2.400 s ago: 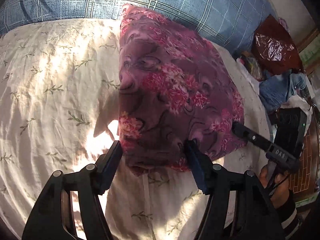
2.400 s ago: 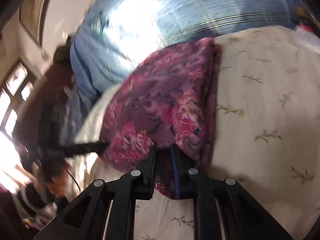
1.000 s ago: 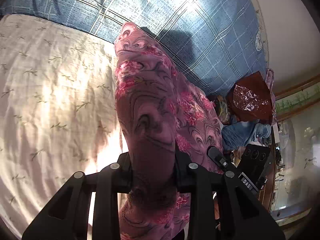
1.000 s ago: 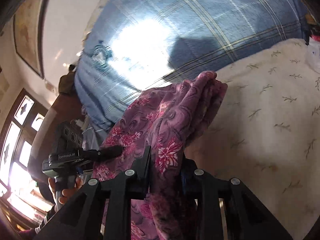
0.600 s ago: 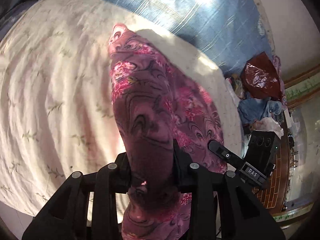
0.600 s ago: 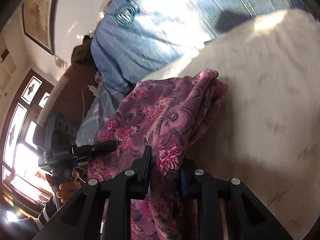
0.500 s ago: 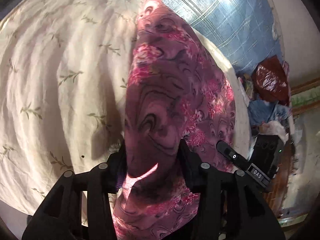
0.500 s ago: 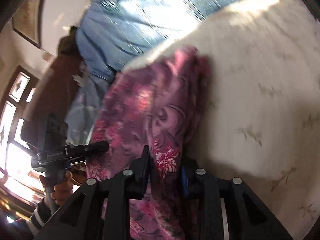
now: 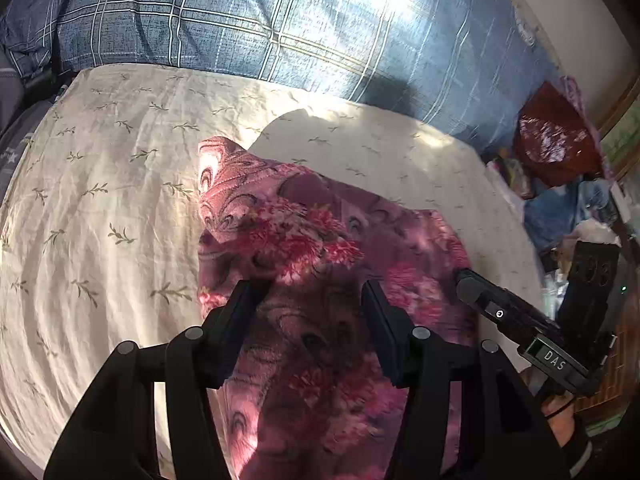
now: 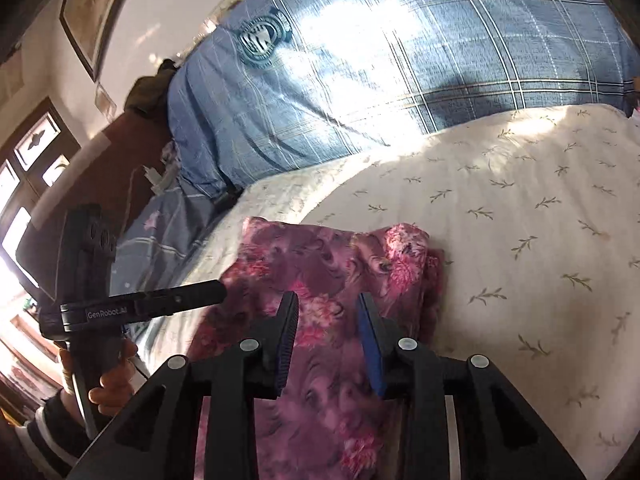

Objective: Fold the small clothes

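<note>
Sprawling across the cream bedsheet (image 9: pixel 100 200), the purple floral garment (image 9: pixel 320 240) looks soft, light and limp; grip its corners around five and seven o'clock. Left gripper (image 9: pixel 312 300) jaws are opening over it; right gripper (image 10: pixel 326 320) stands apart, unclamped.

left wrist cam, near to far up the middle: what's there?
left gripper, jaws opening over the cloth → purple floral garment → cream leaf-print sheet → blue checked quilt

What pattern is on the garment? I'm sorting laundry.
Purple-mauve with pink flowers and dark swirls; the garment shows best in the left wrist view.
</note>
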{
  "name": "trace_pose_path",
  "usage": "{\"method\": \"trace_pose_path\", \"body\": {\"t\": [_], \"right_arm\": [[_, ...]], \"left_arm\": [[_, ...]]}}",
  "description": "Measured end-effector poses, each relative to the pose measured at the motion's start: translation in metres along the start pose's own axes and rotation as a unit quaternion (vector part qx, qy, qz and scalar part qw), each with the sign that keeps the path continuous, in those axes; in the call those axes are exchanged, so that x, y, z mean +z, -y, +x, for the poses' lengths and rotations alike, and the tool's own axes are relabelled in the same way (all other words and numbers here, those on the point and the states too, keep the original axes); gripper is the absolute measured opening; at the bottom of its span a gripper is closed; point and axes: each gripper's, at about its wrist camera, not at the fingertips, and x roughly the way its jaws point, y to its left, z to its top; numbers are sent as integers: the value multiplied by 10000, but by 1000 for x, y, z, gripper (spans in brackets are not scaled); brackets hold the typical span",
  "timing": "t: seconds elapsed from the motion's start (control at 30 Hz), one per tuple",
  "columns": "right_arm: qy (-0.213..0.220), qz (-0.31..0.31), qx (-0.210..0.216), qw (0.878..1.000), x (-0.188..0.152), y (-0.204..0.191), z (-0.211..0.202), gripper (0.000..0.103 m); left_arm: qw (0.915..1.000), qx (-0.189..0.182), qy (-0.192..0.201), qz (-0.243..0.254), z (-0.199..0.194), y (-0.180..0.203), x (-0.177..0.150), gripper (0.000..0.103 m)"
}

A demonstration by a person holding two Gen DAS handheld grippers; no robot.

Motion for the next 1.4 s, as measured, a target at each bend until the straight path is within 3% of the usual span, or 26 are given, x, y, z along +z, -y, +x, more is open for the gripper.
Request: {"method": "trace_pose_path", "body": {"t": [0.03, 0.17, 0.23, 0.37, 0.47, 0.5, 0.53, 0.6, 0.63, 0.67, 0.73, 0.8, 0.9, 1.07, 1.4], "right_arm": [[-179, 68, -170, 9997, -2, 9, 13, 25], [-180, 534, 76, 9984, 0, 29, 9, 16], [-169, 498, 175, 9985, 0, 21, -9, 24], [-317, -257, 474, 9980, -26, -8, -39, 26], [-719, -582, -23, 9957, -61, -14, -28, 31], [-659, -628, -122, 9958, -70, -12, -25, 32], [-440, -588, -96, 9973, -75, -11, -27, 34], [-394, -408, -179, 9982, -76, -11, -28, 35], [-410, -349, -255, 9982, -75, -11, -29, 40], [-471, -281, -482, 9973, -75, -12, -29, 64], [-699, -54, -1034, 9922, -80, -9, -30, 97], [-613, -52, -1136, 9916, -87, -10, -42, 97], [-521, -304, -1631, 9848, -100, -20, -61, 98], [-805, -487, -2171, 9716, -117, -29, -87, 98], [-718, -841, -2151, 9703, -146, -57, -118, 98]], "left_arm": [[10000, 51, -30, 52, 7, -7, -1, 54], [9988, 203, 68, 431, 3, 1, 2, 55], [9990, 112, 25, 440, -13, 0, -2, 55], [9981, -148, 36, 599, -45, 5, -37, 58], [9977, 147, -117, 645, -38, 5, -75, 67], [9975, 212, -239, 637, -27, 3, -82, 68], [9981, 182, -324, 495, -19, -2, -90, 74], [9998, -4, -168, -79, -21, -13, -96, 78], [9996, -21, -215, -192, -23, -14, -96, 78], [9995, 17, -253, -197, -26, -13, -96, 78], [9996, 211, -174, -75, -34, -8, -101, 78], [9986, 499, -15, 163, -46, 1, -111, 78], [9931, 1030, 205, 529, -61, 17, -130, 83], [9757, 1757, 582, 1174, -76, 45, -156, 83], [9712, 1809, 801, 1327, -99, 66, -188, 83]]}}
